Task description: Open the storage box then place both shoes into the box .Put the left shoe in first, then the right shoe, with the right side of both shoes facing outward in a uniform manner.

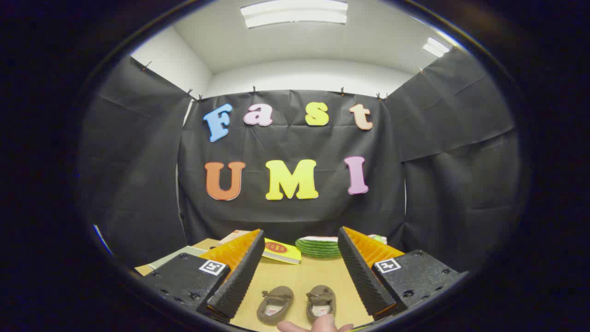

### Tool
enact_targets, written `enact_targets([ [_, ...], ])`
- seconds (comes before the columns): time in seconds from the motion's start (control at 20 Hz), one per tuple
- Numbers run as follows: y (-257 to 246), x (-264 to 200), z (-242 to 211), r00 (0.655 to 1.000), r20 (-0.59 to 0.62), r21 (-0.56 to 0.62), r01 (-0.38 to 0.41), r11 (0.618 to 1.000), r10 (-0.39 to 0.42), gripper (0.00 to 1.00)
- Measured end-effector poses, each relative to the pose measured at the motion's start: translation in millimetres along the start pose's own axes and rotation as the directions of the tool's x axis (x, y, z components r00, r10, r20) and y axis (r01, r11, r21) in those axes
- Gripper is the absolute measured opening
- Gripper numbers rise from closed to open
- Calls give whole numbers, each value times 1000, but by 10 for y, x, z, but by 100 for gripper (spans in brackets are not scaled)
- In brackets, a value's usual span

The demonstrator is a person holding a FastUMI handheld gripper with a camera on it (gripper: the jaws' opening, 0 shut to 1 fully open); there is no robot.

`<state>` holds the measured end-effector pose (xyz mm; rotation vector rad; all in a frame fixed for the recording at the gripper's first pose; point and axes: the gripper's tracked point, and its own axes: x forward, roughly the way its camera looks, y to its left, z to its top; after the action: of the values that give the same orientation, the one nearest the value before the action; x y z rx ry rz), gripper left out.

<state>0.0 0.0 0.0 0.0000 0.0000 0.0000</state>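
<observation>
Looking out along the hand-held gripper (298,272), its two fingers are spread wide apart and pinch nothing. Between them, low down on the light wooden desk (304,274), sit two small brown soft shoes side by side, close but not touching. One brown shoe (275,304) is nearer the left finger and the other brown shoe (321,302) is nearer the right finger. I cannot tell from here which one is the left shoe and which is the right. A person's fingertips (315,325) poke in just below the shoes, close to the one by the right finger. Beyond the fingers, at the back of the desk, lie a flat yellow book with a red mark (281,251), a stack of green ridged plates (319,246) and some flat pale sheets (177,257) off to the left. I cannot pick out the storage box among these things, so it looks like the job is at its very start, with the box not yet opened and no shoe picked up. The next move would be to find the box and get its lid open before touching a shoe. There is bare desk between the shoes and the things at the back, so there is room to move forward. The back is crowded and the black cloth wall stands close behind it, so go gently there.
</observation>
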Motion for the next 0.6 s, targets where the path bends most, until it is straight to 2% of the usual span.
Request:
enact_targets([
  [0.1, 32, -3, 15, 1000, 2, -7, 9, 1000, -9, 100],
  [0.6, 304, 42, -98, 996, -60, 34, -61, 998, 63, 100],
])
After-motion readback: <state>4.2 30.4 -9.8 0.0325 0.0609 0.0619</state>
